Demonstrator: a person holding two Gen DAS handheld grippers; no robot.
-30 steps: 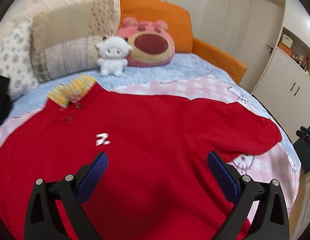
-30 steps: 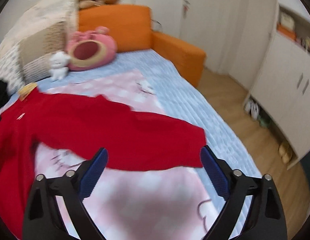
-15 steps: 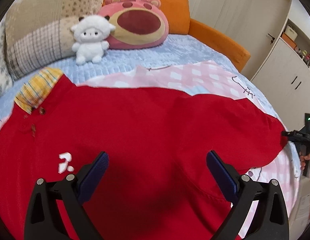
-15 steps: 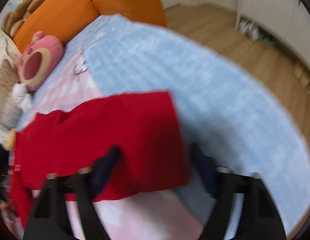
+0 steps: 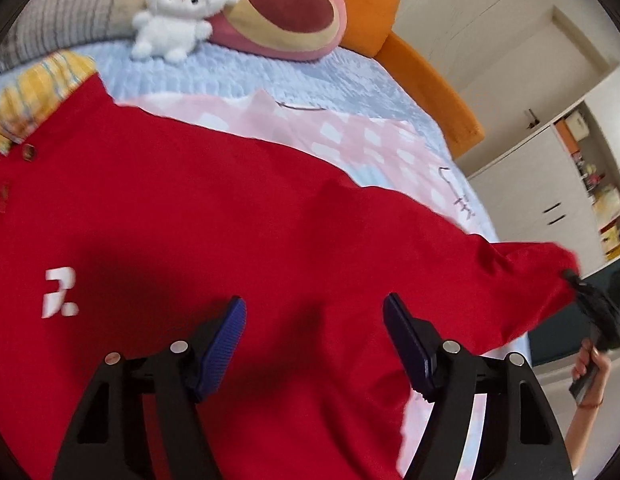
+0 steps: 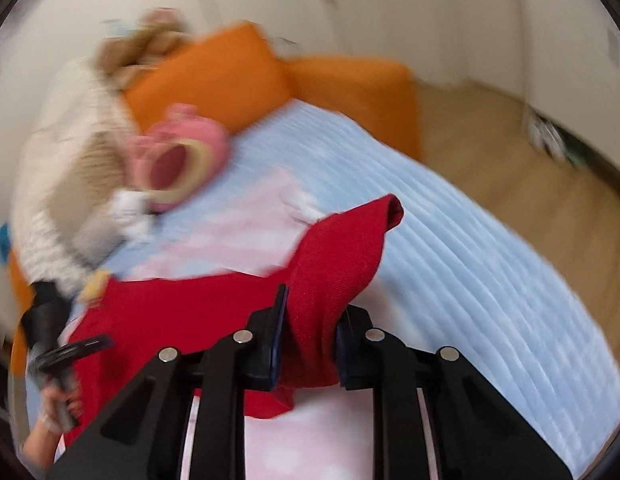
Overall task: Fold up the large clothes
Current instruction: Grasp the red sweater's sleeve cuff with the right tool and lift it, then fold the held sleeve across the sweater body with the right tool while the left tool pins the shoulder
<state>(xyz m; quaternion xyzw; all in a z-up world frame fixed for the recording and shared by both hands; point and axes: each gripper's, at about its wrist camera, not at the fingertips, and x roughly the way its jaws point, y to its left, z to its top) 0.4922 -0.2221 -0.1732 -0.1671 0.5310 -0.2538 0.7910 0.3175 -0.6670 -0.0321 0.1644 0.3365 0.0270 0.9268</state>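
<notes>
Your right gripper [image 6: 308, 334] is closing its jaws on the end of the red shirt's [image 5: 214, 216] sleeve [image 6: 341, 264], a bunched fold of cloth pressed between the pads and lifted off the bed [image 6: 461, 264]. Your left gripper [image 5: 313, 344] is part open and narrowing, its blue pads [image 5: 224, 340] apart above the shirt's body, with the cloth beneath them and nothing pinched. The shirt lies spread on a pink checked sheet [image 5: 349, 140] over the bed's blue cover, its yellow plaid collar [image 5: 38, 84] toward the pillows. Beyond the collar sit a white plush toy [image 5: 178, 16] and a pink bear cushion [image 5: 286, 12].
</notes>
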